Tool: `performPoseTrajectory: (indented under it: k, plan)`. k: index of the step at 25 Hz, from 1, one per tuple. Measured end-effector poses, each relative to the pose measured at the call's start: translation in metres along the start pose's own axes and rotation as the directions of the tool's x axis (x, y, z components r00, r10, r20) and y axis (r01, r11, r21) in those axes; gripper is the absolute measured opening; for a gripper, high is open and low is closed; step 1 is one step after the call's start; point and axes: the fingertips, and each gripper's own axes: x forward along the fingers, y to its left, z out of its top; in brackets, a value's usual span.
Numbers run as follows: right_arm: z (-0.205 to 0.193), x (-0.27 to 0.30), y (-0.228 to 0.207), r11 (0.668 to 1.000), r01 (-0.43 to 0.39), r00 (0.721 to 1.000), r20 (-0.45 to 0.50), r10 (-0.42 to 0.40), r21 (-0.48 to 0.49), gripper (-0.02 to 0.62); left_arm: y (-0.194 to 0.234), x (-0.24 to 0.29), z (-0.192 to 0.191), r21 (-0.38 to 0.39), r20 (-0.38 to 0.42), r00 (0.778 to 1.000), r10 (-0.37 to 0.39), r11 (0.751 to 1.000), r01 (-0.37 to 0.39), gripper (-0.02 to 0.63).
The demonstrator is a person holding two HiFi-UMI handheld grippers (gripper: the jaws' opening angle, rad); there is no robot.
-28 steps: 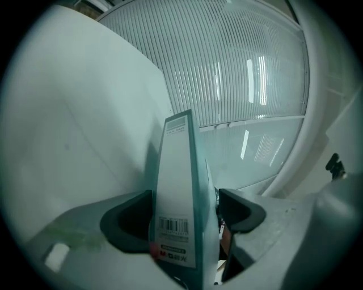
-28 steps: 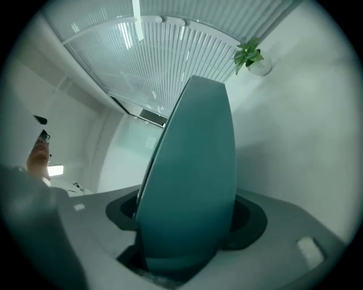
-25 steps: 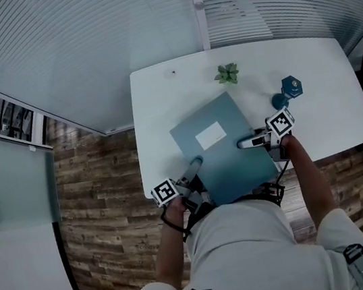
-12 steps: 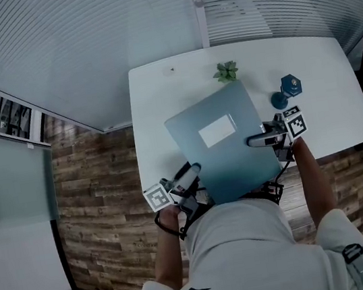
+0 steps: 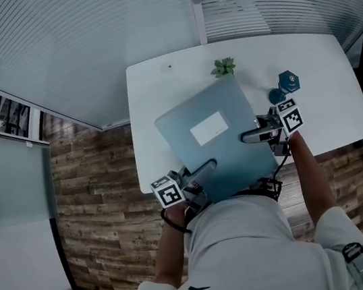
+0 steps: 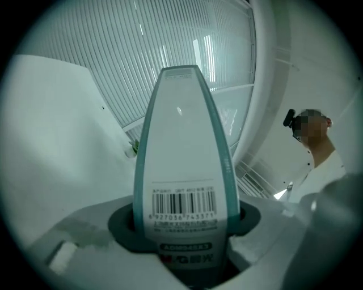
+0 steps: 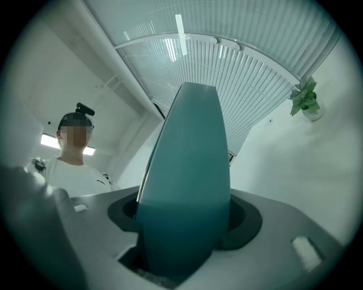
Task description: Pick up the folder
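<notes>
The teal folder (image 5: 207,137), with a white label on its cover, hangs flat above the white table (image 5: 158,83), held between both grippers. My left gripper (image 5: 202,169) clamps its near left edge; its jaws have just been closing, with the folder between them. In the left gripper view the barcoded spine (image 6: 178,158) fills the gap between the jaws. My right gripper (image 5: 249,138) is shut on the right edge. The right gripper view shows the teal edge (image 7: 187,181) wedged between the jaws.
A small potted plant (image 5: 224,67) stands at the table's far edge, just beyond the folder. A blue object (image 5: 287,82) sits to the right, near the right gripper. Wooden floor (image 5: 93,189) lies left of the table, and a glass wall rises behind it.
The folder has risen off the table and looks larger. My left gripper moved from beside the near left corner onto the folder's edge. The right gripper rose with it.
</notes>
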Motion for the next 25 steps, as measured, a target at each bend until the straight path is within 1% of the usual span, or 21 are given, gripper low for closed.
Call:
performPoseTrajectory:
  k: [4, 7, 10, 13, 15, 16, 17, 18, 19, 20, 21, 22, 23, 24, 25]
  plan:
    - [0.001, 0.001, 0.0, 1.0, -0.002, 1.0, -0.006, 0.002, 0.002, 0.309, -0.001, -0.001, 0.001, 0.003, 0.007, 1.0, 0.01, 1.0, -0.01, 0.3]
    - [0.003, 0.003, 0.002, 1.0, -0.01, 1.0, -0.012, 0.01, -0.013, 0.31, -0.003, -0.003, 0.003, 0.028, 0.018, 1.0, 0.012, 1.0, -0.012, 0.298]
    - [0.006, 0.006, 0.002, 0.999, 0.009, 1.0, -0.019, -0.01, -0.04, 0.312, -0.008, -0.004, 0.006, 0.069, 0.028, 0.999, 0.021, 0.997, -0.023, 0.298]
    - [0.014, 0.007, -0.003, 0.994, 0.059, 0.998, 0.007, -0.059, -0.087, 0.342, -0.012, -0.007, 0.013, 0.135, 0.045, 0.998, 0.041, 0.99, -0.047, 0.298]
    - [0.025, 0.002, -0.006, 0.988, 0.105, 0.993, 0.064, -0.098, -0.116, 0.351, -0.016, -0.013, 0.022, 0.18, 0.072, 0.995, 0.063, 0.981, -0.075, 0.296]
    - [0.033, -0.003, -0.007, 0.983, 0.134, 0.987, 0.108, -0.12, -0.127, 0.346, -0.017, -0.018, 0.027, 0.198, 0.095, 0.992, 0.078, 0.976, -0.095, 0.296]
    - [0.043, -0.012, -0.008, 0.976, 0.171, 0.975, 0.163, -0.148, -0.136, 0.321, -0.019, -0.024, 0.034, 0.212, 0.126, 0.987, 0.095, 0.97, -0.121, 0.296]
    - [0.053, -0.022, -0.008, 0.964, 0.221, 0.956, 0.227, -0.185, -0.145, 0.29, -0.021, -0.033, 0.042, 0.224, 0.166, 0.979, 0.116, 0.963, -0.152, 0.296]
    - [0.064, -0.034, -0.007, 0.945, 0.285, 0.928, 0.293, -0.23, -0.16, 0.28, -0.023, -0.042, 0.051, 0.236, 0.211, 0.967, 0.141, 0.953, -0.19, 0.296]
    - [0.074, -0.045, -0.004, 0.915, 0.36, 0.891, 0.358, -0.279, -0.183, 0.267, -0.026, -0.052, 0.06, 0.25, 0.261, 0.951, 0.168, 0.939, -0.235, 0.296]
    - [0.082, -0.055, 0.001, 0.874, 0.437, 0.85, 0.413, -0.326, -0.21, 0.249, -0.03, -0.062, 0.07, 0.268, 0.314, 0.929, 0.198, 0.92, -0.287, 0.296]
    - [0.087, -0.062, 0.008, 0.829, 0.506, 0.812, 0.455, -0.365, -0.239, 0.238, -0.034, -0.072, 0.079, 0.292, 0.368, 0.901, 0.228, 0.892, -0.345, 0.296]
    - [0.089, -0.065, 0.015, 0.784, 0.56, 0.782, 0.483, -0.394, -0.267, 0.232, -0.04, -0.082, 0.088, 0.323, 0.424, 0.869, 0.257, 0.853, -0.41, 0.296]
    - [0.089, -0.065, 0.024, 0.743, 0.6, 0.761, 0.498, -0.415, -0.297, 0.224, -0.047, -0.092, 0.096, 0.358, 0.478, 0.832, 0.282, 0.802, -0.478, 0.296]
    - [0.088, -0.064, 0.032, 0.703, 0.632, 0.744, 0.51, -0.432, -0.326, 0.215, -0.054, -0.101, 0.104, 0.394, 0.529, 0.794, 0.3, 0.742, -0.542, 0.296]
